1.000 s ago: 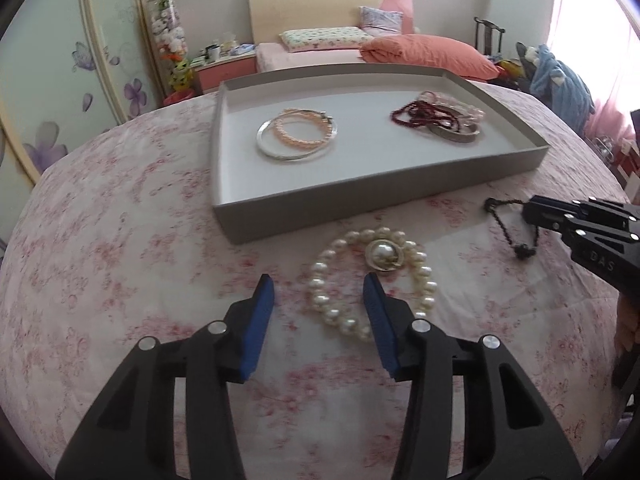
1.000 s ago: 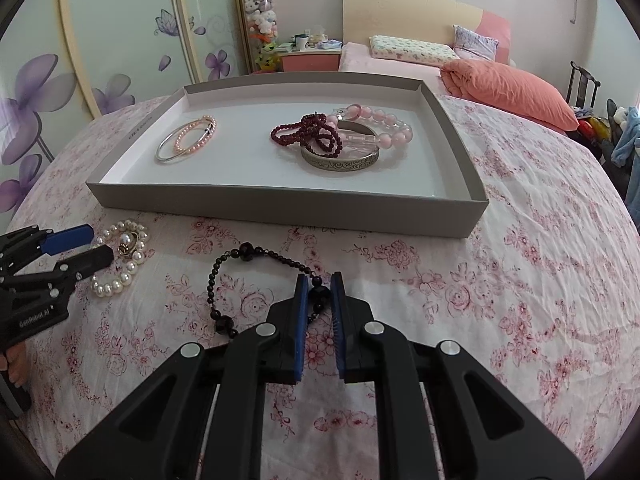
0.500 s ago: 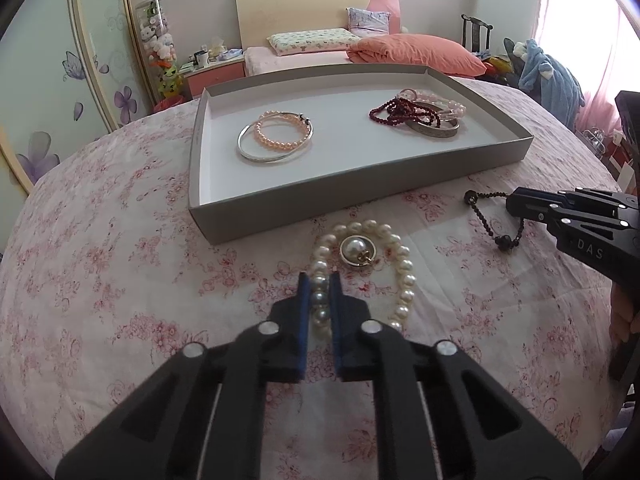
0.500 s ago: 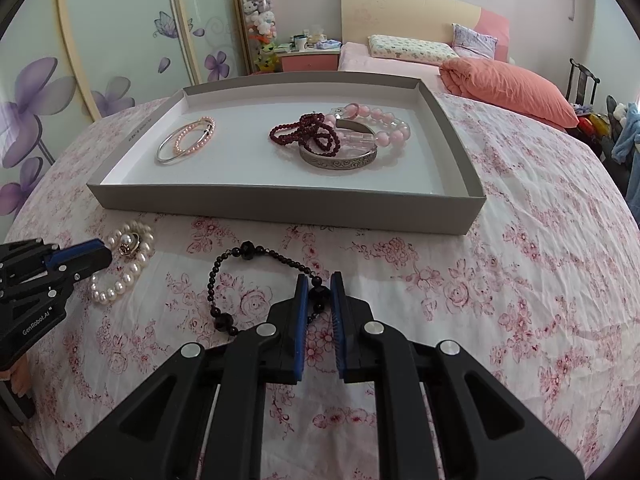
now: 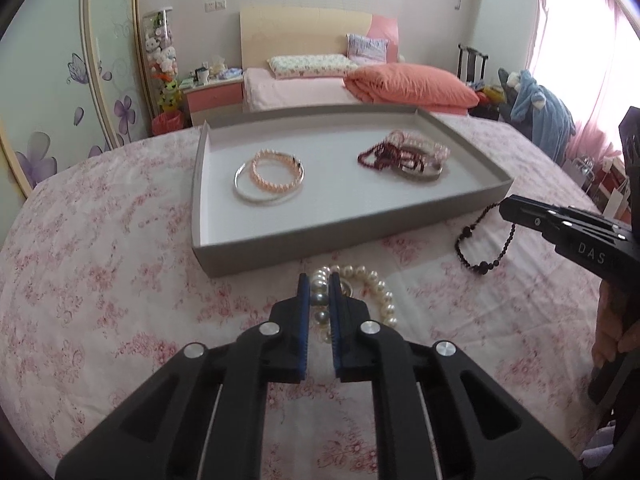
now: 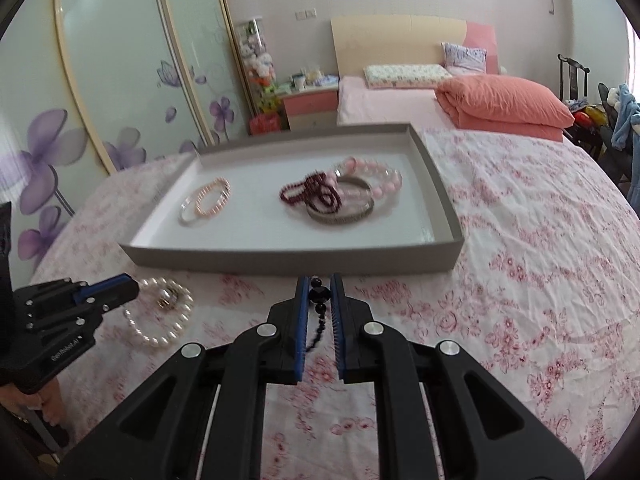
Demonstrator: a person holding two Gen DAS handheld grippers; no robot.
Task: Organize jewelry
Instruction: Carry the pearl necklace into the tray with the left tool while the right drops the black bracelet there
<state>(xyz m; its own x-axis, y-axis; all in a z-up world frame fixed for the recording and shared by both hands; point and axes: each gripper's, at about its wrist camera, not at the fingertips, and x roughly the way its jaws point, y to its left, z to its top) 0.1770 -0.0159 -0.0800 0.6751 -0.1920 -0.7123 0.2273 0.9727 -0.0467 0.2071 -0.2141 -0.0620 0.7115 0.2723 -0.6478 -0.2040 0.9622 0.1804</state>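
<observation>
Between the left tongs [image 5: 319, 286], clamped on its beads, the white pearl bracelet [image 5: 362, 288] mostly trails on the pink floral bedspread [image 5: 100, 280] at 6 o'clock of the grey cardboard tray [image 5: 280, 246]. At 3 o'clock, the right tongs [image 6: 319, 292] pinch the black beaded strand [image 6: 319, 312], its loop dangling. Either loose tail could snag the tray's near wall in transit, or slip free of so narrow a bite.
</observation>
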